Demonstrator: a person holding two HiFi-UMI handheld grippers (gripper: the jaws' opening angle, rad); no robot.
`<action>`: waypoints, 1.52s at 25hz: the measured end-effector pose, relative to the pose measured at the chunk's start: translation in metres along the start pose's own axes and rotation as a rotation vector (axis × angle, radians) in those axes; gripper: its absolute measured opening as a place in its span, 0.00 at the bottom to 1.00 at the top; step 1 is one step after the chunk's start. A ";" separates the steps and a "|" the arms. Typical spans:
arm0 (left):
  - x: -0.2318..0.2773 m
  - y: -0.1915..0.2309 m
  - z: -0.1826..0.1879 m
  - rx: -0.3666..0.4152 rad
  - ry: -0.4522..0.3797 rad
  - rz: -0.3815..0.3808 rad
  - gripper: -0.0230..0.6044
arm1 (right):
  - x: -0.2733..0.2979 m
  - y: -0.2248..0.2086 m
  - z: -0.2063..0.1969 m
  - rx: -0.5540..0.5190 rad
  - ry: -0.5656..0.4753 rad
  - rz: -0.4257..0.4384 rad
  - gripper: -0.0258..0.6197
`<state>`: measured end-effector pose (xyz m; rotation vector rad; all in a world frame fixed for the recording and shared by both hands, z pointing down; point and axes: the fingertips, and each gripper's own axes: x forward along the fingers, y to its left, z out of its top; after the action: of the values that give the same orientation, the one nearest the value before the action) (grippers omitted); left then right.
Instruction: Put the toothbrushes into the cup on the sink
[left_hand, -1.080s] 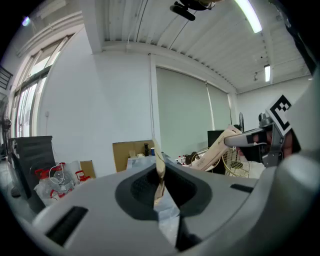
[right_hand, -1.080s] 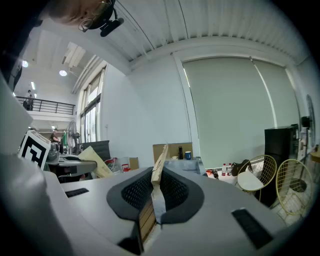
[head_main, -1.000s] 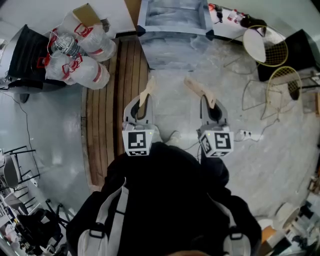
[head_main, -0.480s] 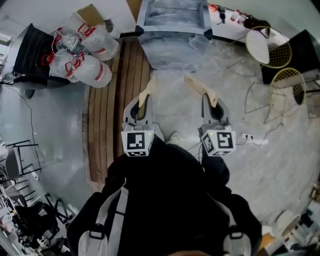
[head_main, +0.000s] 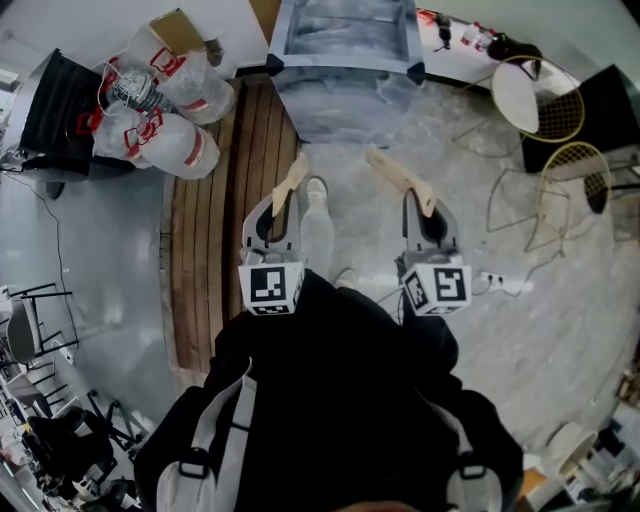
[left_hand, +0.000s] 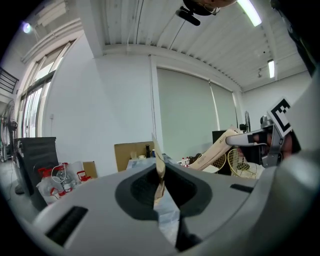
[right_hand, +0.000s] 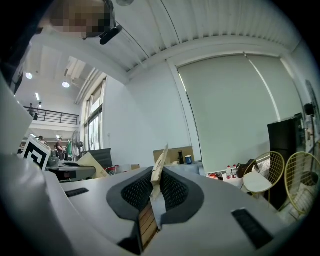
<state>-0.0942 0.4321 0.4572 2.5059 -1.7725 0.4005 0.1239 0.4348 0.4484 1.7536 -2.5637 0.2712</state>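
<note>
- Setting: grey concrete floor (head_main: 120, 270) with a strip of wooden planks (head_main: 215, 230) running up the left side; a grey marbled sink unit (head_main: 345, 60) stands at the far end, well ahead of both grippers.
- Left toothbrush (head_main: 291, 184): flat tan pack, held out over the floor and angled forward. It is clamped at its near end in the left gripper (head_main: 283, 212), whose fingers are closed tight on it.
- Right toothbrush (head_main: 398, 180): matching tan pack leaning toward the left. It is pinched in the right gripper (head_main: 428, 212), whose fingers (right_hand: 172, 190) are nearly together with the pack edge-on between the ribbed pads.
- Person's foot (head_main: 316, 190): on the floor between the two grippers.
- Shrink-wrapped packs of large water bottles (head_main: 160, 110): far left, beside the planks.
- Cardboard box (head_main: 175, 30): just behind the bottles.
- Two yellow wire chairs (head_main: 545, 95): far right.
- White power strip (head_main: 500, 282): on the floor right of the right gripper.
</note>
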 end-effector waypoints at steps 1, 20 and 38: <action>0.008 0.003 -0.001 -0.006 -0.004 0.000 0.09 | 0.008 -0.003 0.000 -0.006 0.000 -0.001 0.10; 0.274 0.126 0.069 -0.031 -0.023 -0.062 0.09 | 0.270 -0.078 0.062 -0.059 0.040 -0.062 0.10; 0.442 0.213 0.105 -0.036 -0.032 -0.149 0.09 | 0.441 -0.112 0.103 -0.069 0.056 -0.137 0.10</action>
<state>-0.1359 -0.0680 0.4361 2.6110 -1.5749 0.3187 0.0741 -0.0277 0.4133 1.8580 -2.3716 0.2214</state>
